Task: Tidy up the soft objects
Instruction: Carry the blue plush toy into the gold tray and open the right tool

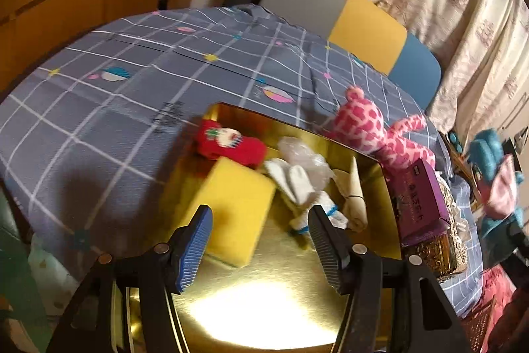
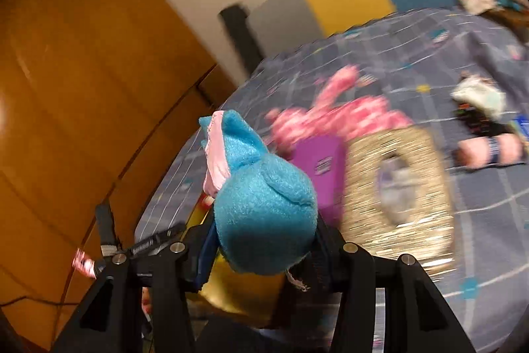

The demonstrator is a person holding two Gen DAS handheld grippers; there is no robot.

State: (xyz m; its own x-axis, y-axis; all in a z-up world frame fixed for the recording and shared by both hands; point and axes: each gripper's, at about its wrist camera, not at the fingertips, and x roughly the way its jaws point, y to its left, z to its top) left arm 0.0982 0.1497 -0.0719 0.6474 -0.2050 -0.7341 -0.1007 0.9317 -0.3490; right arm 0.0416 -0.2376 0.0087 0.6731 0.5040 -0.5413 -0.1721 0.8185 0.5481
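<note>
In left view only: gold tray (image 1: 330, 134), left tongs (image 1: 261, 240) released; right tongs (image 2: 264, 240) grasping blue plush (image 2: 261, 214).

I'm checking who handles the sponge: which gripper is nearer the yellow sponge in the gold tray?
Left. The left gripper hovers open just over the yellow sponge; the right gripper, gripping the blue plush toy, sits off beside the tray.
</note>
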